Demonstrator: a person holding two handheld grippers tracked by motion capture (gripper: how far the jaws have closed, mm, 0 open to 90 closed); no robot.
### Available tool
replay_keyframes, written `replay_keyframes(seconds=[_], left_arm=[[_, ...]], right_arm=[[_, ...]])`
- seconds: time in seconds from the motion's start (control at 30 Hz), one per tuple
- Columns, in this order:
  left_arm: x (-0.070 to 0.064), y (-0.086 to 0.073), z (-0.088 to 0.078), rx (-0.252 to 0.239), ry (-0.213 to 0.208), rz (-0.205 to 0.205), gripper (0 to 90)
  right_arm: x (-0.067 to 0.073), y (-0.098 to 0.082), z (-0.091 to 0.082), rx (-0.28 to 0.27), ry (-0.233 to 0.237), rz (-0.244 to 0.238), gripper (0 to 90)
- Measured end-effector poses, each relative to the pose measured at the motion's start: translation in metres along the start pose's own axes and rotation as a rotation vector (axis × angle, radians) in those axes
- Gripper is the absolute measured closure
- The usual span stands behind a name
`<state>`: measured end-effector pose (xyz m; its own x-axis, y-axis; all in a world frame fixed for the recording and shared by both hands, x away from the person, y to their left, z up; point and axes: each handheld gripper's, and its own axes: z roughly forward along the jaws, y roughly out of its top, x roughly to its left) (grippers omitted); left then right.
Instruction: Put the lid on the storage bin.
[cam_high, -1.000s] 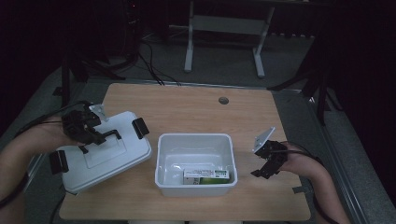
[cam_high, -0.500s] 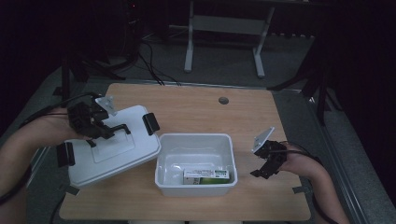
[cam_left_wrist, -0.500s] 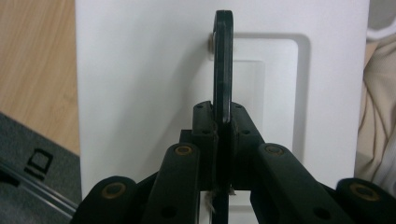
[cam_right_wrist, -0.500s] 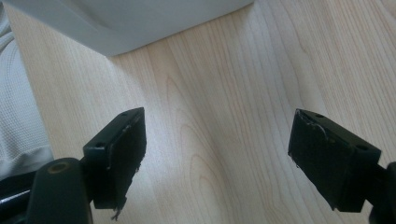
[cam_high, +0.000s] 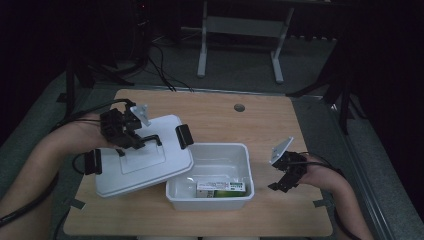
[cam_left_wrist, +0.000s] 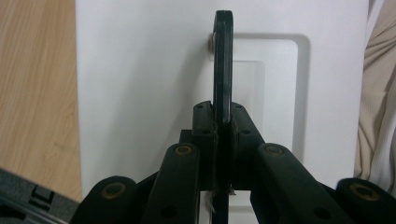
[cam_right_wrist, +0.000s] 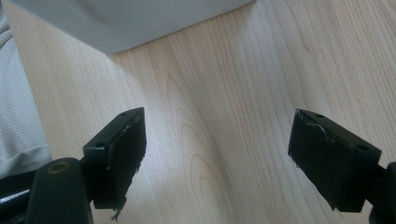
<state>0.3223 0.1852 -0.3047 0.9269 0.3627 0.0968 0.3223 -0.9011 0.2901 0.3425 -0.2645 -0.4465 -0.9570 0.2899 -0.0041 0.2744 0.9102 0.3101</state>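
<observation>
**Insp. A:** Status of the left gripper (cam_high: 131, 137)?

**Insp. B:** Clenched on the black handle (cam_left_wrist: 222, 70) of the white rectangular plastic lid (cam_high: 142, 160). In the left gripper view the handle stands edge-on between the pads, jaws pressed tight on both sides. No gap visible.

**Insp. A:** Lid position?

**Insp. B:** Lifted and tilted, on the left half of the light wooden table (cam_high: 220, 110). Its right edge overlaps the left rim of the white open plastic bin (cam_high: 215, 197). Can't tell if lid and rim are touching. Black clasps at both short ends of the lid, one (cam_high: 184, 135) near the bin, the other (cam_high: 93, 161) toward the person's left forearm.

**Insp. A:** Bin contents?

**Insp. B:** One small white-and-green cardboard box (cam_high: 221, 188), lying flat near the front wall. Print too small to read.

**Insp. A:** Right gripper (cam_high: 282, 182)?

**Insp. B:** Released. Right gripper view shows the two black pads wide apart, nothing between them, bare wood grain underneath. It sits just right of the bin, low over the table, apart from the bin wall. A corner of the bin shows at the top of that view.

**Insp. A:** Other items?

**Insp. B:** Round grey cable port (cam_high: 239, 107) in the tabletop, far side, well apart from the work. Cables trail from both grippers.
</observation>
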Motion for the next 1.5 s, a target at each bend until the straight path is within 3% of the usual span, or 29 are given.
replay_keyframes(seconds=[0.2,0.43,0.57,1.23,1.5], left_arm=[[-0.004,0.022,0.008,-0.023,-0.019,0.040,84.2],[-0.009,0.045,0.017,-0.016,-0.038,0.076,84.2],[-0.011,0.056,0.023,-0.032,-0.055,0.093,84.2],[-0.029,0.107,0.041,-0.014,-0.104,0.200,84.2],[-0.037,0.129,0.045,-0.044,-0.135,0.234,84.2]], right_arm=[[0.001,-0.003,0.001,0.002,0.002,0.001,18.8],[0.001,-0.006,0.003,0.001,0.006,0.010,18.8],[0.001,-0.006,0.002,-0.001,0.005,0.011,18.8],[0.000,-0.012,0.006,-0.002,0.018,0.026,18.8],[0.000,-0.012,0.005,-0.007,0.017,0.022,18.8]])
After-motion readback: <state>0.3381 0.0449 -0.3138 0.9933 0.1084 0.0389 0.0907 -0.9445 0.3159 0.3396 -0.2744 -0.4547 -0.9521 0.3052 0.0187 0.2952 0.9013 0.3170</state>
